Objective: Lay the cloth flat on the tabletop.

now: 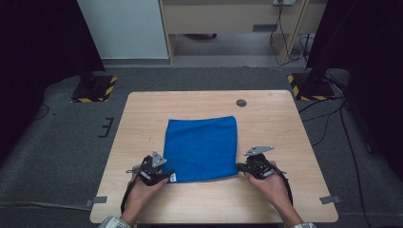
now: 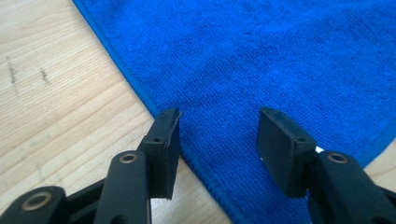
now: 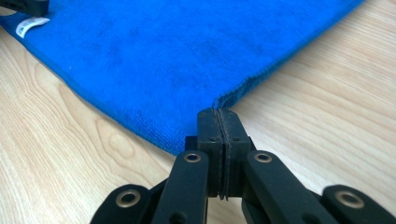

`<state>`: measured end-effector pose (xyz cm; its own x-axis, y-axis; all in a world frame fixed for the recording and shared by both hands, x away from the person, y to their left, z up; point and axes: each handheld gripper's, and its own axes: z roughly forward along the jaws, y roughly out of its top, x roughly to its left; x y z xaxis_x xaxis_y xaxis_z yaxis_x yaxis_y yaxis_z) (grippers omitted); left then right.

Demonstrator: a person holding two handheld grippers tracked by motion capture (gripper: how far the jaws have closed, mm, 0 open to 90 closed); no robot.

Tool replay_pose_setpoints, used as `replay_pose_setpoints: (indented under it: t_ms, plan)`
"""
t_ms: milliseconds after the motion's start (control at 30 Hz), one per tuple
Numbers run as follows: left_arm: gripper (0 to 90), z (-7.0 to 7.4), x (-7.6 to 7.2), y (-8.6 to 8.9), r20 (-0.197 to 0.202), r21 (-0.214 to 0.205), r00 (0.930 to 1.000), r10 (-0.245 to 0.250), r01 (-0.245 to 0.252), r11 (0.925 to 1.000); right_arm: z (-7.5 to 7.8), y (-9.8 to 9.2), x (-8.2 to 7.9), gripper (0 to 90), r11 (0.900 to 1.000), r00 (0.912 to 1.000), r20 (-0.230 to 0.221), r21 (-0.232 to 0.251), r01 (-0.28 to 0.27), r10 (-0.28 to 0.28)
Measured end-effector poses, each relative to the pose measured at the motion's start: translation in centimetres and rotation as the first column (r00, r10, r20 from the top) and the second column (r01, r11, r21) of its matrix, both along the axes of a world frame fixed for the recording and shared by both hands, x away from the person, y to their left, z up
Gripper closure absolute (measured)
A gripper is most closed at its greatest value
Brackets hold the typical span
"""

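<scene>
The pale, wood-grain tabletop (image 1: 280, 123) carries a square blue terry cloth (image 1: 202, 147), soft and finely looped, lying flat at its middle. The left gripper (image 2: 218, 135) straddles the cloth's near left corner, its flat black jaws spread. The right gripper (image 3: 219, 122) has its jaws pressed together, pinching the near right corner's bunched hem.

No text can be read; the white tag (image 3: 31, 25) on the blue cloth (image 3: 177, 60) is too blurred.
</scene>
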<state>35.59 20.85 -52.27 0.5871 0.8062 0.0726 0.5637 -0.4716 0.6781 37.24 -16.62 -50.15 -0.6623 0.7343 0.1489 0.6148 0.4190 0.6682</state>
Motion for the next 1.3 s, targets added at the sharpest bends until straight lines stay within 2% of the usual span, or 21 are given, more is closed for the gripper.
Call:
replay_pose_setpoints:
  t_ms: [133,267,300,333,600,733,867,967,1033,1100,1167,1233,1300]
  plan:
    - [49.0,-0.2,0.6,-0.4,-0.008,-0.031,1.0,0.006,-0.006,0.9995,0.1,-1.0,-0.6,89.5,0.9998,0.9999,-0.003,0.005,0.017,-0.017]
    - [49.1,-0.2,1.2,-1.4,-0.015,-0.043,0.9999,0.0,0.0,0.9991,0.2,-2.0,-1.2,89.5,0.9994,0.9993,-0.012,0.0,0.035,-0.035]
    - [49.3,-0.3,1.2,-1.8,-0.014,-0.052,0.9999,-0.008,0.007,0.9986,0.3,-2.3,-1.3,89.5,0.999,0.9988,-0.021,-0.001,0.044,-0.044]
    - [50.4,-0.2,1.1,-2.2,-0.015,-0.042,0.9996,-0.022,0.022,0.9989,0.3,-2.7,-1.5,89.5,0.9989,0.9987,-0.019,-0.002,0.047,-0.047]
    - [50.6,0.1,-0.9,-3.9,-0.027,-0.009,0.996,-0.086,0.086,0.9963,0.3,-4.9,-3.2,89.4,0.9965,0.9952,-0.052,-0.007,0.083,-0.083]
    - [50.6,0.3,-1.6,-3.8,-0.028,0.012,0.9953,-0.093,0.093,0.9956,0.1,-5.3,-4.2,89.4,0.996,0.9946,-0.054,-0.018,0.088,-0.088]
    - [49.3,0.3,-2.2,-3.4,-0.042,0.002,0.9947,-0.093,0.094,0.9956,0.0,-5.1,-4.7,88.6,0.9971,0.9961,-0.051,-0.026,0.071,-0.073]
    - [44.4,0.3,-2.1,-3.0,-0.055,-0.015,0.9952,-0.081,0.08,0.9967,0.3,-5.2,-4.8,82.8,0.9965,0.9965,-0.03,-0.034,0.077,-0.078]
    - [42.5,0.4,-2.4,-2.7,-0.061,-0.037,0.9948,-0.081,0.079,0.9962,0.6,-5.4,-5.0,75.2,0.9951,0.995,-0.022,-0.021,0.097,-0.097]
    - [39.2,0.9,-2.5,-2.4,-0.048,-0.05,0.9955,-0.082,0.079,0.9956,1.0,-5.5,-5.2,65.7,0.9943,0.9946,0.003,-0.027,0.103,-0.103]
    - [34.4,1.4,-2.4,-2.0,-0.017,-0.057,0.9972,-0.073,0.072,0.9958,1.2,-5.4,-5.1,57.2,0.9944,0.9947,0.012,-0.028,0.102,-0.102]
    - [29.4,1.9,-1.9,-1.6,0.011,-0.071,0.9979,-0.063,0.064,0.9954,1.4,-5.2,-4.7,49.0,0.9946,0.9948,0.024,-0.027,0.1,-0.099]
    - [24.9,2.2,-1.1,-1.5,0.024,-0.085,0.9975,-0.066,0.068,0.9941,1.5,-4.8,-4.2,42.0,0.995,0.9944,0.042,-0.021,0.098,-0.097]
